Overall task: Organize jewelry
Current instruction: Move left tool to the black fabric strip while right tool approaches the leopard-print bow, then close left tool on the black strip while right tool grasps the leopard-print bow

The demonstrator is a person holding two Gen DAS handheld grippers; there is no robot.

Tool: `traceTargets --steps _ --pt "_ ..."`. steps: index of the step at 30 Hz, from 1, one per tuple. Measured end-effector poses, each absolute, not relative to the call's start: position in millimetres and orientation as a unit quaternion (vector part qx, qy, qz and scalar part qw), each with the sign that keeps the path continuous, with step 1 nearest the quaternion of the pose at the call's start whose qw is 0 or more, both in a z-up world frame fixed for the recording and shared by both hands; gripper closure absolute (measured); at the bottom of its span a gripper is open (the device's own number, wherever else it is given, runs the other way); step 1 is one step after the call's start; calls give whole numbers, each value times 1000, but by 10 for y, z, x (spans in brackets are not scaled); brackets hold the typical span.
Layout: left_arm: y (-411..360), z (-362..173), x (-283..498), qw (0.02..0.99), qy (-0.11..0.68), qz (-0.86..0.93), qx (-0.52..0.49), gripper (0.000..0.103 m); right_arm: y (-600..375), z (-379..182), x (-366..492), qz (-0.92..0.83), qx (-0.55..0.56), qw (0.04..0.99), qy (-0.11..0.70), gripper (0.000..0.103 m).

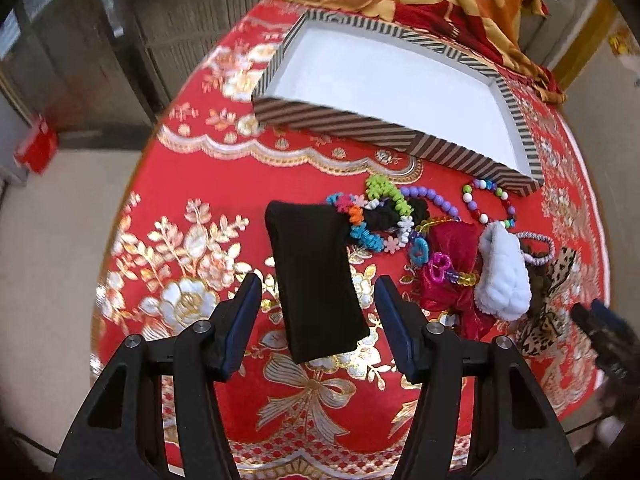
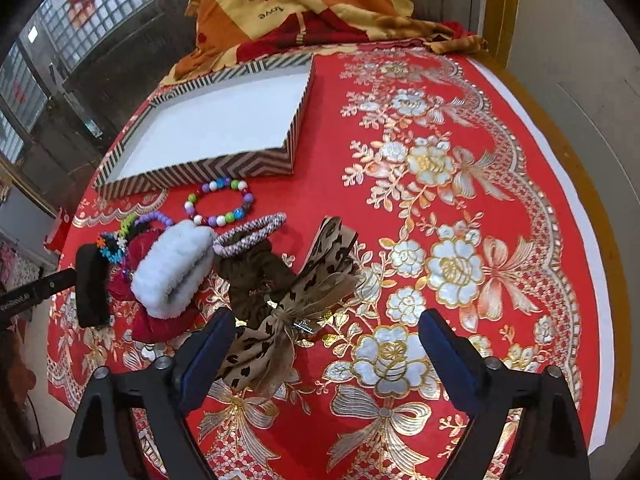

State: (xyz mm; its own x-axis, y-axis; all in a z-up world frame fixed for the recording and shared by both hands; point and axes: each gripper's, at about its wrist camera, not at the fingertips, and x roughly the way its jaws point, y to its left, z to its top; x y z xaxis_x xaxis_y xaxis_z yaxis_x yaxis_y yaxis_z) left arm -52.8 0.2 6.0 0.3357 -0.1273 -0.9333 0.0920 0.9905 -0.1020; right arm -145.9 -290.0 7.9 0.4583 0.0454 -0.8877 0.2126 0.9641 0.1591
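Surface: red tablecloth w/ gold and silver floral print; pale floor beyond its edge.
Left wrist view, gripper: left gripper points down at the cloth, jaws spread wide, nothing pinched.
Left wrist view, headband: black fabric band lies flat on the cloth, seen between the two fingers; contact cannot be told.
Left wrist view, box: striped shallow box w/ white inside, beyond the pile, nothing in it.
Left wrist view, pile: jewelry and hair items to the right of the band. Multicolour spiky bracelet overlaps the band's far corner; purple bead strand and mixed bead bracelet near the box wall; white fluffy scrunchie on a red satin scrunchie.
Left wrist view, edge: dark blurred tip of the right gripper at far right, by the leopard-print bow.
Right wrist view, gripper: right gripper jaws spread wide, holding nothing; left finger overlaps the bow in the picture, touching or not cannot be told.
Right wrist view, bow: leopard-print bow lies on the cloth beside a brown scrunchie.
Right wrist view, other: pink-white twisted hair tie between bead bracelet and brown scrunchie; orange patterned blanket behind the box.
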Motion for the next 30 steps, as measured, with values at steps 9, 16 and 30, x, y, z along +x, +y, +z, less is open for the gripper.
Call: traceTargets --steps 9,16,30 --pt "191 -139 -469 796 598 -65 -67 45 -2841 -78 -1318 -45 123 836 533 20" --pt "244 -218 -363 792 602 -59 -87 45 -2770 -132 -1255 -37 119 830 544 20" --pt "-53 -330 -240 791 608 -65 5 44 -2775 -290 -1191 -29 136 831 538 63"
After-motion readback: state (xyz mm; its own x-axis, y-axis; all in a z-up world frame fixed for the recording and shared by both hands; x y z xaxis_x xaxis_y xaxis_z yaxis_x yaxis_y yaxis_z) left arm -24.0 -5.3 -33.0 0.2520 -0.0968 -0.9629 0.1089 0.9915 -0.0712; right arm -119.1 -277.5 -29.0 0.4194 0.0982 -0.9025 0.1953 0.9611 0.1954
